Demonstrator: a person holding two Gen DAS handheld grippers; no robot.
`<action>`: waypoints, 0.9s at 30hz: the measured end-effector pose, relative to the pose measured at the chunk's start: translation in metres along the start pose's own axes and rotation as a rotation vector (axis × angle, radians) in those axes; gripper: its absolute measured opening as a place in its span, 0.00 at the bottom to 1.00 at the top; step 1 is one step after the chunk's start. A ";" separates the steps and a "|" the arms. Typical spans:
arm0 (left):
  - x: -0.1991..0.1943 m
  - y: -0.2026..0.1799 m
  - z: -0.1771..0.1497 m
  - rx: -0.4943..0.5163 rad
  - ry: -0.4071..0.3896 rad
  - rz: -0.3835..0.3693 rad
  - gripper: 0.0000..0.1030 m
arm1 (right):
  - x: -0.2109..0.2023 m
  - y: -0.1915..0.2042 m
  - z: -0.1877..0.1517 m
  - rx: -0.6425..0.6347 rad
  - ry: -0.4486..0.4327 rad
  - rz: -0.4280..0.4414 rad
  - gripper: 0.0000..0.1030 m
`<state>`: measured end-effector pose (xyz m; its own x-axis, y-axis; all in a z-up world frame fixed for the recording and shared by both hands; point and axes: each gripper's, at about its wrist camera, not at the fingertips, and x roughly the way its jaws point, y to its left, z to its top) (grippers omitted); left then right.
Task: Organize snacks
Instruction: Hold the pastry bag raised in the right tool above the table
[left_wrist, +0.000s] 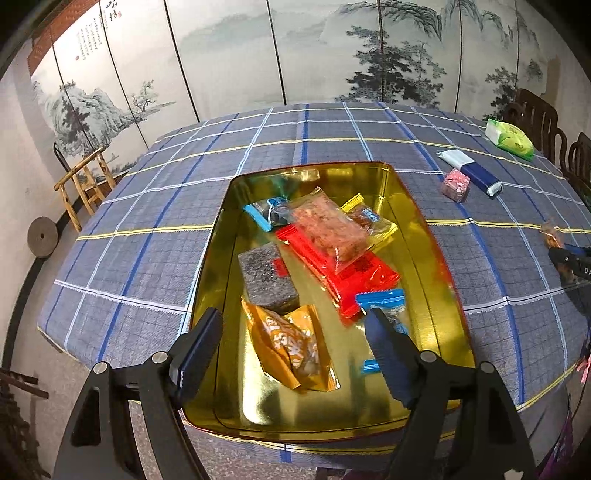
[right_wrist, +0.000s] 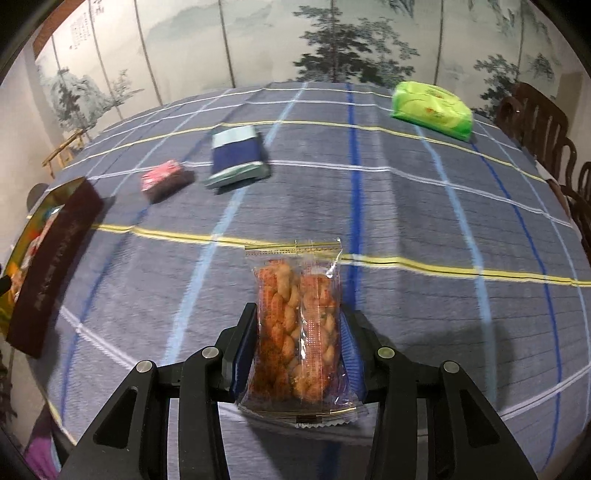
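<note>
left gripper (left_wrist: 293, 334): fingers spread wide, hovering over the gold tin (left_wrist: 436, 236)
right gripper (right_wrist: 297, 332): fingers clamped on the clear twist-snack packet (right_wrist: 297, 325), lifted above the bench (right_wrist: 424, 221)

Ink-landscape folding screen (left_wrist: 236, 55) behind plaid-clothed table (left_wrist: 332, 129), dark wood chairs (right_wrist: 535, 122) rt.

The gold tin (right_wrist: 55, 240) is cut off by the right wrist view's left edge, its contents blurred. The left gripper's right finger (left_wrist: 388, 354) hides part of a blue packet (left_wrist: 384, 301).
</note>
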<state>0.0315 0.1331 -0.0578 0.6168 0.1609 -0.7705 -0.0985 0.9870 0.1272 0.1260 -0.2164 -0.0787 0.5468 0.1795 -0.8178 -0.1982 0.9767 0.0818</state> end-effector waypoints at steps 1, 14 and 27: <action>0.001 0.001 -0.001 -0.002 0.003 0.001 0.74 | 0.000 0.005 -0.001 -0.003 0.001 0.007 0.43; -0.001 0.037 -0.005 -0.090 0.010 0.020 0.74 | -0.013 0.061 0.007 -0.047 -0.010 0.102 0.42; -0.003 0.047 -0.007 -0.116 0.013 -0.002 0.75 | -0.031 0.106 0.023 -0.141 -0.056 0.105 0.42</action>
<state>0.0190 0.1791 -0.0538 0.6074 0.1578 -0.7786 -0.1869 0.9810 0.0530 0.1066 -0.1153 -0.0321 0.5605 0.2896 -0.7759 -0.3666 0.9268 0.0811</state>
